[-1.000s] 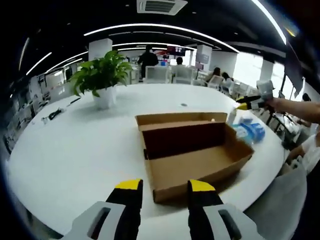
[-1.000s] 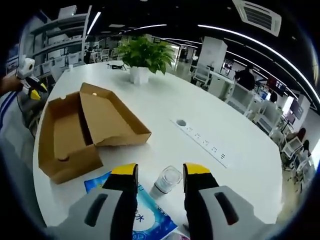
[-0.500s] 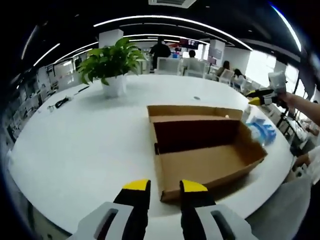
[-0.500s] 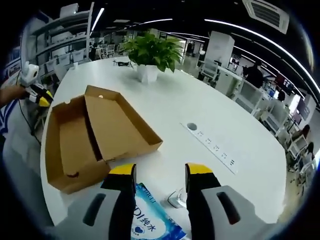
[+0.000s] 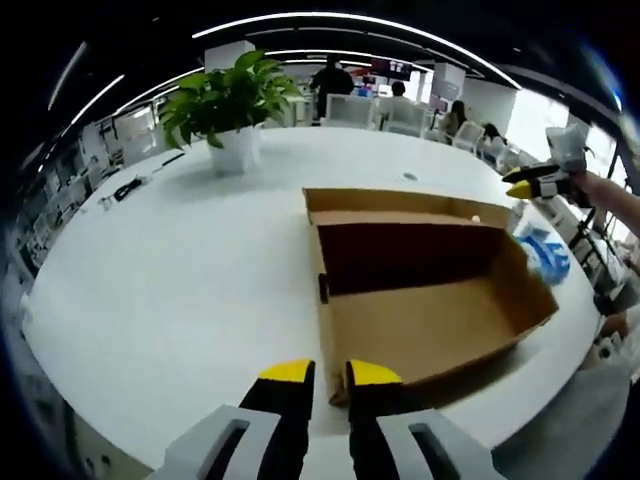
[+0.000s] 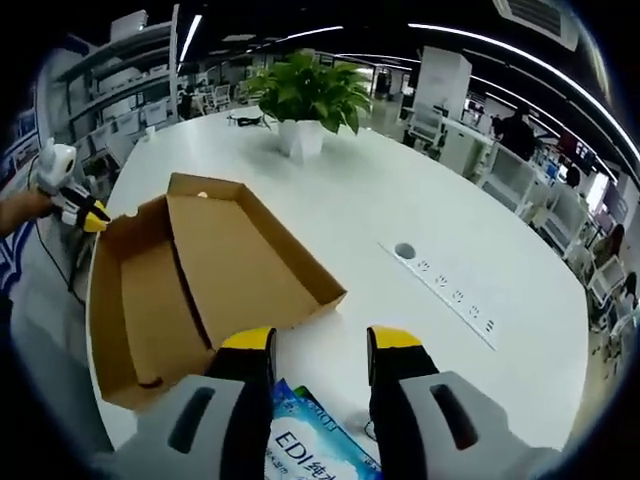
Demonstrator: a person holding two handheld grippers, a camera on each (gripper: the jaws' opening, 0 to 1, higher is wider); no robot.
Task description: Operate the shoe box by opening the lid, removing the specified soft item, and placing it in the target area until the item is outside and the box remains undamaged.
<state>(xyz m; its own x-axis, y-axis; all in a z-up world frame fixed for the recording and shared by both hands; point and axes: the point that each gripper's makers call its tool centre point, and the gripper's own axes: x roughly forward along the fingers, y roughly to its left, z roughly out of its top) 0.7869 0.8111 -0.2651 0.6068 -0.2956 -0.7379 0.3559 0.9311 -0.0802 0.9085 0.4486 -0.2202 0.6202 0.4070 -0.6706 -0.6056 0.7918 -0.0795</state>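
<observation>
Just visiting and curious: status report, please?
Both hand-held grippers empty. Shoe box open, empty. Blue pack outside on table.

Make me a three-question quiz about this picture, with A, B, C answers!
1. Where is the blue packet?
A. inside the box
B. on the table between the right tongs
C. beside the plant

2. What colour are the tips of the left tongs?
A. yellow
B. red
C. green

3. How is the cardboard box?
A. closed
B. crushed flat
C. open and empty

Answers:
1. B, the right gripper view has it lying outside the box, low between the tongs.
2. A, both tips are yellow.
3. C, the lid lies folded back and the bare bottom shows.
</observation>
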